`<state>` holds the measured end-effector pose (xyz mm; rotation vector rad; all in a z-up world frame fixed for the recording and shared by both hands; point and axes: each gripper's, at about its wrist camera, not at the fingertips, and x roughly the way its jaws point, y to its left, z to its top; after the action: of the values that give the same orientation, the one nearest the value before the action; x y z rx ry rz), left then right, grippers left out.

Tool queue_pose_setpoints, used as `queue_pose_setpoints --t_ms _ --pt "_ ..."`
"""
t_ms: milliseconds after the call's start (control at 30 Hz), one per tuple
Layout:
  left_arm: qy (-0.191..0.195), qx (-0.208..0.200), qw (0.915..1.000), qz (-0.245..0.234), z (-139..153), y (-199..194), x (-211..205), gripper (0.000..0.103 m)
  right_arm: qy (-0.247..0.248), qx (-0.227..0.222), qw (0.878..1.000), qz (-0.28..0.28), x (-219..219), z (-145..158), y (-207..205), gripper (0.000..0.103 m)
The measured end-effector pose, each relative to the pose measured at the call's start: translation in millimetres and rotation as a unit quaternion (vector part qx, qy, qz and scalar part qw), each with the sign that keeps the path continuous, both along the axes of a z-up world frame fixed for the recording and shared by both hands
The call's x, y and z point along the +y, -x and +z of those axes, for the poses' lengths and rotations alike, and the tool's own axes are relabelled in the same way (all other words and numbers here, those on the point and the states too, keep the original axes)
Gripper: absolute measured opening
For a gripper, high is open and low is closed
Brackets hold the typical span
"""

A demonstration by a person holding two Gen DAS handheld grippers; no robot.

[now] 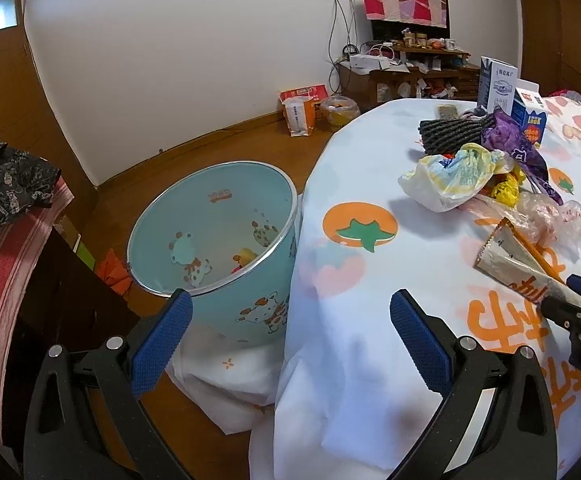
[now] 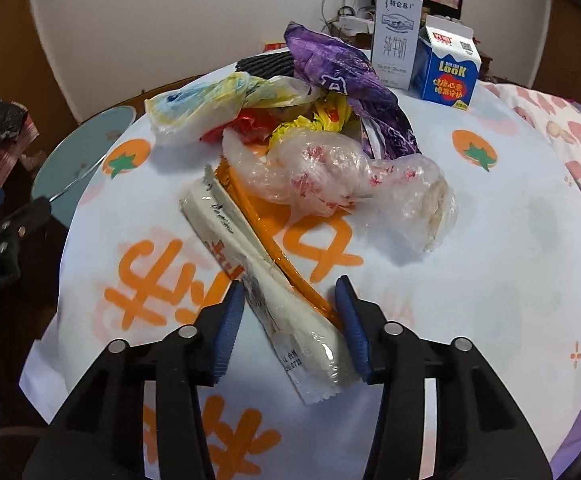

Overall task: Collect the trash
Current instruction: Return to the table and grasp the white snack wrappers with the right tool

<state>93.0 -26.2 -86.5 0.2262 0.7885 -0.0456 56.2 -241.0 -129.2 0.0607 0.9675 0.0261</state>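
Note:
A long white snack wrapper (image 2: 250, 276) with an orange edge lies on the table, its near end between the fingers of my right gripper (image 2: 290, 320). The jaws stand close on both sides of it, and in the left wrist view its far end (image 1: 518, 264) looks raised off the cloth. Behind it is a trash pile: a clear plastic bag (image 2: 330, 176), a purple wrapper (image 2: 342, 76), a yellow-white bag (image 2: 218, 100). My left gripper (image 1: 290, 324) is open and empty over the table's left edge, near the light-blue bin (image 1: 214, 236) on the floor.
Two milk cartons (image 2: 446, 68) and a dark knitted cloth (image 1: 454, 132) sit at the table's far side. The tablecloth (image 1: 370, 340) hangs down beside the bin. A striped cloth with a dark garment (image 1: 6, 188) is at the left. Boxes (image 1: 302, 108) stand on the floor by the wall.

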Motion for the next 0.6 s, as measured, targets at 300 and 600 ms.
queue_pose_setpoints --t_ms 300,600 --pt "0.003 -0.002 0.9999 -0.010 0.6 -0.6 -5.7 0.097 -0.029 -0.042 0.998 0.038 -8.1 27.2 28.9 0.014" --pt "0.051 -0.028 0.9952 -0.079 15.6 -17.6 -28.5 0.097 0.001 -0.144 0.987 -0.075 -53.8 83.5 26.9 0.015"
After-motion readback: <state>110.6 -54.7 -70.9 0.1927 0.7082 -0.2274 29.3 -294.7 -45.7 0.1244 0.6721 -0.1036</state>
